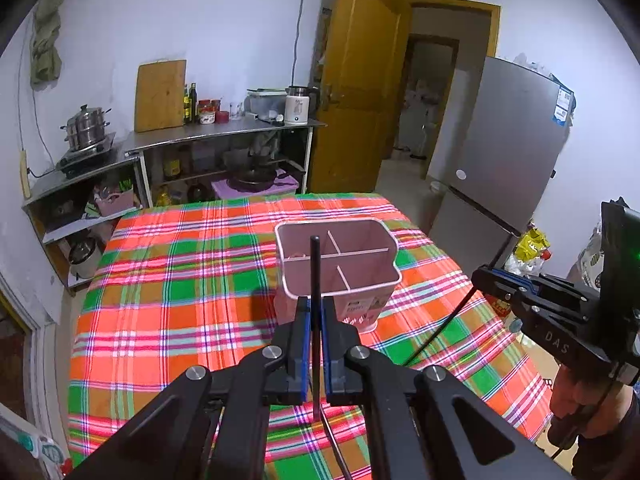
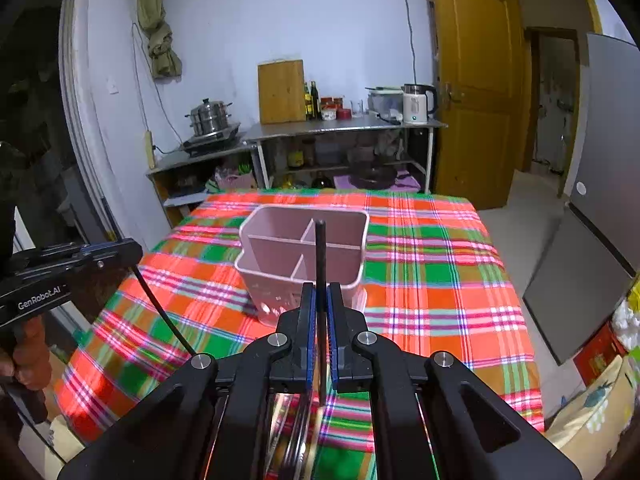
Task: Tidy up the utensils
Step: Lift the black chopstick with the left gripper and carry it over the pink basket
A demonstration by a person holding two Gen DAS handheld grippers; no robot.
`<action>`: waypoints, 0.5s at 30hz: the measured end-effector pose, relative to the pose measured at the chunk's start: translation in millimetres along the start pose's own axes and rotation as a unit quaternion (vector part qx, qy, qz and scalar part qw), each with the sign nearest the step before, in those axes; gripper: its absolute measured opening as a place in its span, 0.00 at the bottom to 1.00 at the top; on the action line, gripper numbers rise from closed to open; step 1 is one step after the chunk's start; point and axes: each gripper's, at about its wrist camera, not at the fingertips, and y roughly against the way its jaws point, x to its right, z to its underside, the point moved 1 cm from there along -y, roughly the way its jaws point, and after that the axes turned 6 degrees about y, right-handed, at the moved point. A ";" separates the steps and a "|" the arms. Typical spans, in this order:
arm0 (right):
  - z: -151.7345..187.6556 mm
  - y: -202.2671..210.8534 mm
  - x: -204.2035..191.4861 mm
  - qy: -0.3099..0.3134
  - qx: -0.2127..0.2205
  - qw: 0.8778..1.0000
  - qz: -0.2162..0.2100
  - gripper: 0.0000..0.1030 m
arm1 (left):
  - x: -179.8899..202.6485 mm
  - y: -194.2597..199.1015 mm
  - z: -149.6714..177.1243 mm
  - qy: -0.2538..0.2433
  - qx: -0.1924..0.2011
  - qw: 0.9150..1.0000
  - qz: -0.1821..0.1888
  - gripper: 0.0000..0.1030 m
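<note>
A pink utensil holder [image 1: 338, 262] with several compartments stands on the plaid tablecloth [image 1: 168, 280]; it also shows in the right wrist view [image 2: 304, 252]. My left gripper [image 1: 316, 306] is shut on a black chopstick [image 1: 315, 272] that points up toward the holder. My right gripper [image 2: 321, 292] is shut on another black chopstick [image 2: 320, 256], held just short of the holder. The right gripper also shows at the right of the left wrist view [image 1: 486, 278] with its chopstick [image 1: 440, 328] slanting down. The left gripper shows at the left of the right wrist view [image 2: 128, 254].
A steel counter [image 1: 224, 136] with a cutting board [image 1: 160, 96], bottles and a kettle [image 1: 297, 106] stands behind the table. A steamer pot [image 1: 86, 126] sits at the left. A fridge [image 1: 504, 152] and a wooden door [image 1: 356, 92] are at the right.
</note>
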 end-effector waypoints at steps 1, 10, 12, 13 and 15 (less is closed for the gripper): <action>-2.9 1.2 -0.2 -0.001 0.003 1.000 -0.002 0.05 | 0.8 0.4 -3.7 0.000 0.001 1.000 0.002 0.04; -35.4 6.0 -2.0 -0.004 0.031 0.999 -0.016 0.05 | 9.6 0.0 -53.6 -0.001 0.011 1.000 0.014 0.04; -46.5 8.2 -1.9 -0.008 0.043 0.999 -0.023 0.05 | 10.7 1.3 -67.0 0.001 0.018 1.000 0.017 0.04; -50.3 10.0 -1.5 -0.009 0.047 0.999 -0.024 0.05 | 11.3 1.3 -73.9 0.003 0.020 1.000 0.019 0.04; -62.1 12.7 -1.8 -0.010 0.060 0.998 -0.027 0.05 | 11.2 1.3 -87.4 0.008 0.026 0.999 0.023 0.04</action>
